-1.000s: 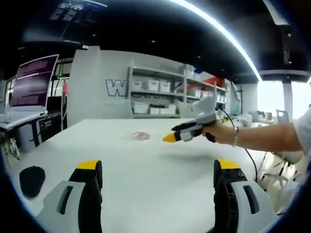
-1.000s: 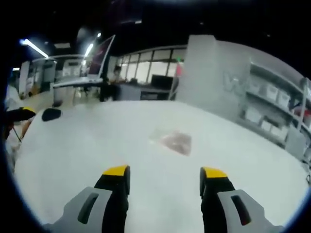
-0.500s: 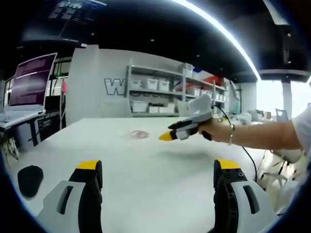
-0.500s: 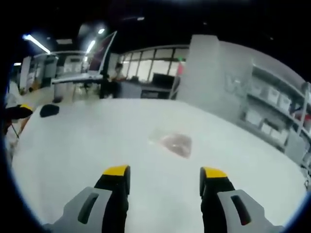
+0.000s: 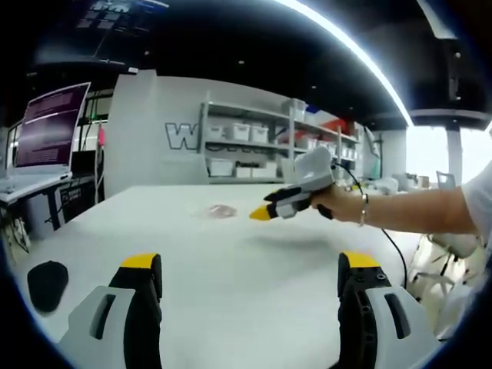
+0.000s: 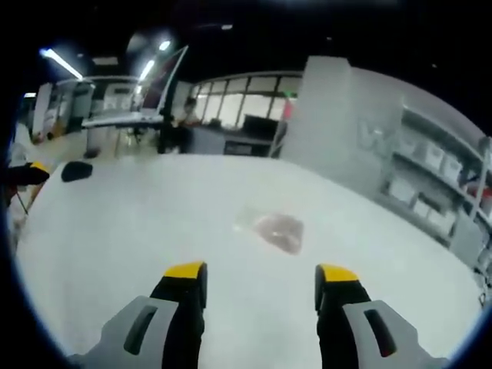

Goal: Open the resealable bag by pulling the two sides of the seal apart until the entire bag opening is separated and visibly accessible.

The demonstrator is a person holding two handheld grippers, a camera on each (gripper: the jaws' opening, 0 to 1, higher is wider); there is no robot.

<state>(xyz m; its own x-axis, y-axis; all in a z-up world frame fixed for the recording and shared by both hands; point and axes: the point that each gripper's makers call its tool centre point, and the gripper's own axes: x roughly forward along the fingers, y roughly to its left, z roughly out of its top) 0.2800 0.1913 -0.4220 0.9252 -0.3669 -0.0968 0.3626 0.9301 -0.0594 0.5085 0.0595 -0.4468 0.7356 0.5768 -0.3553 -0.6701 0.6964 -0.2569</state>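
A clear resealable bag (image 6: 275, 229) with pinkish contents lies flat on the white table (image 6: 123, 246), ahead of my open right gripper (image 6: 261, 278) and apart from it. In the left gripper view the same bag (image 5: 221, 211) is small and far off on the table (image 5: 246, 269). My left gripper (image 5: 250, 270) stands open near the table's front edge with nothing between its fingers. The right gripper (image 5: 265, 213), held by a person's hand (image 5: 342, 206), hovers above the table just right of the bag, yellow tips pointing at it.
A black round object (image 5: 46, 284) lies at the table's left edge, also seen as a dark object (image 6: 77, 171) far left in the right gripper view. A monitor (image 5: 50, 127) stands on a desk at left. Shelves (image 5: 254, 150) with white bins line the back wall.
The right gripper has crept left toward the bag, by the left gripper view; the bag looks slightly nearer in the right gripper view. The left gripper has barely moved.
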